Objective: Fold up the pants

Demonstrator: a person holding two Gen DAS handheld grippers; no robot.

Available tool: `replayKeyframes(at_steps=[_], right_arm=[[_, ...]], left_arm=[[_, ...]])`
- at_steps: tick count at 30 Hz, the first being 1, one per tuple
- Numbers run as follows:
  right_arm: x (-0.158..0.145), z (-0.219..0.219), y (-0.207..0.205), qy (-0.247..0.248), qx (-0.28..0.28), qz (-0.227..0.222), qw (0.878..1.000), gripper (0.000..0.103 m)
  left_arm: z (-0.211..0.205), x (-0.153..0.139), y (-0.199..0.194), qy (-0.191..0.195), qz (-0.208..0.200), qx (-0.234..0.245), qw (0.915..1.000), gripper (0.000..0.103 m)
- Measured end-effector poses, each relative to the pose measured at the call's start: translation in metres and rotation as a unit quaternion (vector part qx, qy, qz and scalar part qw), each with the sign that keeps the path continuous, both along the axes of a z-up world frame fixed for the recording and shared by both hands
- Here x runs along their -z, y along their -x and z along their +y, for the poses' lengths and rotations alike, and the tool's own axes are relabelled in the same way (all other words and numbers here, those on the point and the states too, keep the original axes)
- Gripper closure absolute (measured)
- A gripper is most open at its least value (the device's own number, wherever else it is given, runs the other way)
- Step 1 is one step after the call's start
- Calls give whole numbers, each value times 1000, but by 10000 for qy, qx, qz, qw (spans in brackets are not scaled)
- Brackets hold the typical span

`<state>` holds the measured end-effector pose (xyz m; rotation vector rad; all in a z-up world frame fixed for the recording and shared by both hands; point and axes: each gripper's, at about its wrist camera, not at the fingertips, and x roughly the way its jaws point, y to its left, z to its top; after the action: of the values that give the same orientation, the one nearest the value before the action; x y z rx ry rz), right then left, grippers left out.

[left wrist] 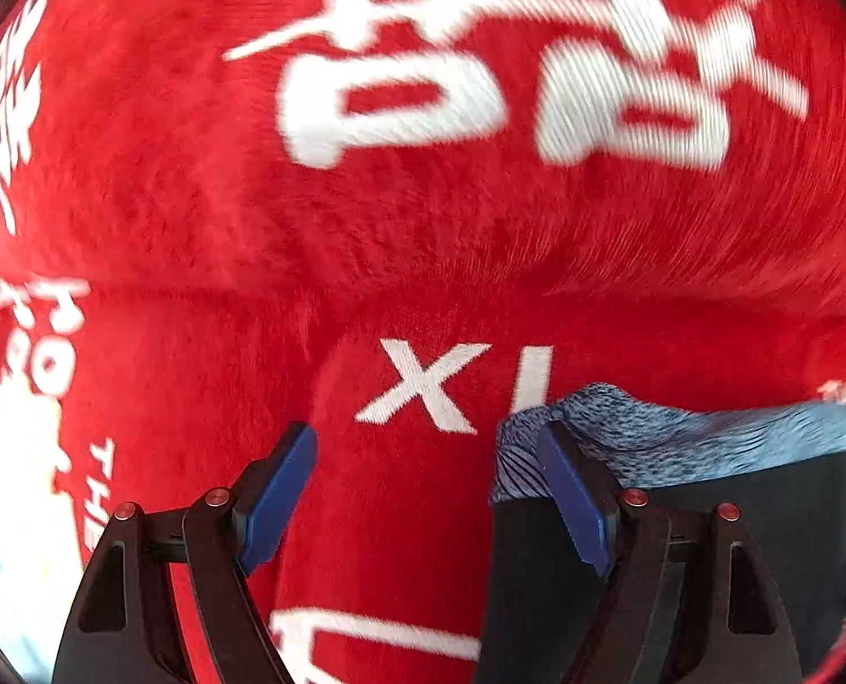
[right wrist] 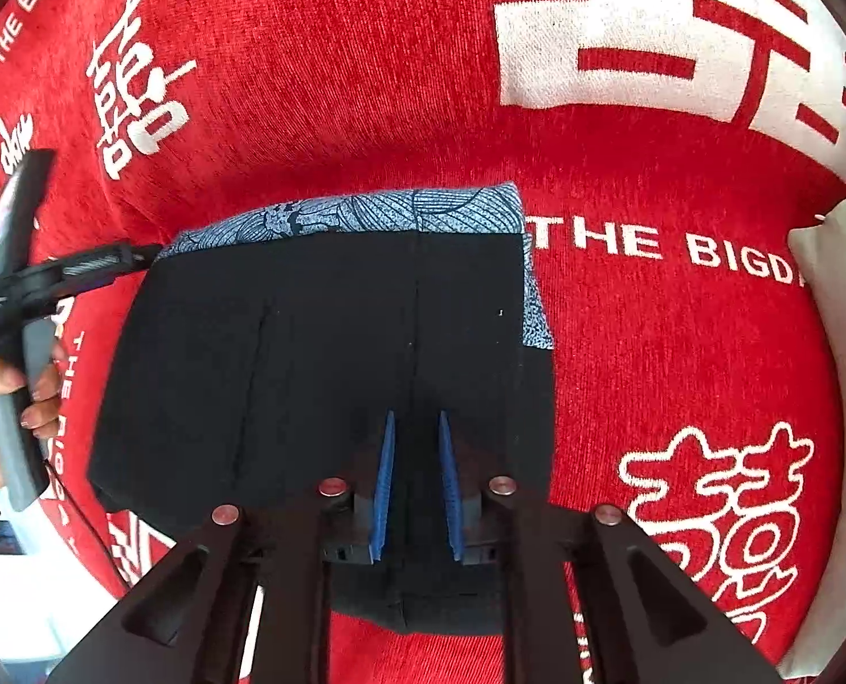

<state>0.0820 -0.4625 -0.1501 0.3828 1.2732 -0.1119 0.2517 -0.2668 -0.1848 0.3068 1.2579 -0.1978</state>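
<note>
A: Pants (right wrist: 320, 365) already lie as a compact dark rectangle on the red cloth (right wrist: 366, 85), patterned lining showing at 12 o'clock.

B: Grippers?

A: Left gripper (left wrist: 425, 487) spread wide, empty, at the fold's corner. Right gripper (right wrist: 417, 479) slightly parted over the 6 o'clock edge, clamping nothing.

B: Remaining?

A: Probably little; maybe smoothing.

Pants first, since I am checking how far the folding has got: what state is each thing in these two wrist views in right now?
Pants: folded into a flat dark stack, blue patterned waistband showing along the far edge.
Left gripper: open wide, nothing between its pads, at the pants' corner.
Right gripper: open a little, over the pants' near edge, no cloth pinched.
Red cover: spread flat under the pants.
</note>
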Motion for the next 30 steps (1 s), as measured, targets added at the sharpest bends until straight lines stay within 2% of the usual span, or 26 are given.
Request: replayKeyframes(at_steps=[2,5,8,11,13,16,18,20,22,23,24,26,28,30], right_arm=[[3,0,2,-32,-4,-32,10000,85],[7,-2,6,13,-83,-62,9999,85],[9,4,4,87,-91,-39,9999,85],[6,1,0,-9,-3,75,10000,84],[0,3,1,-27,77,113,9999,73],[-10,6,11,33,129,27,9999,71],[-15,8,20,28,164,-8,9999,70],[-9,12,27,-11,158,109,9998,66],[2,12,32,18,186,261,9995,60],[6,14,33,91,174,268,9994,58],[7,14,34,197,170,239,9994,49],[12,12,37,285,247,229,9990,45],[18,2,42,13,549,252,9982,38],[18,-3,43,-115,666,303,9973,38]], left_arm=[[-6,11,2,-244,-129,183,9995,22],[-11,18,4,-415,-272,339,9982,22],[-7,13,4,-377,-261,311,9985,22],[12,-10,7,-157,-153,57,9997,22],[27,-20,15,110,-14,-12,9999,22],[42,-37,49,370,246,81,9990,22],[46,-34,75,313,378,195,9986,22],[48,-20,92,300,580,168,9977,22],[49,-7,102,336,490,-25,9982,17],[49,-4,103,293,411,-131,9986,9],[48,-2,102,243,371,-255,9987,7],[46,-4,101,291,405,-315,9983,7],[44,-6,104,253,317,-243,9989,7],[44,-7,105,214,268,-180,9992,7]])
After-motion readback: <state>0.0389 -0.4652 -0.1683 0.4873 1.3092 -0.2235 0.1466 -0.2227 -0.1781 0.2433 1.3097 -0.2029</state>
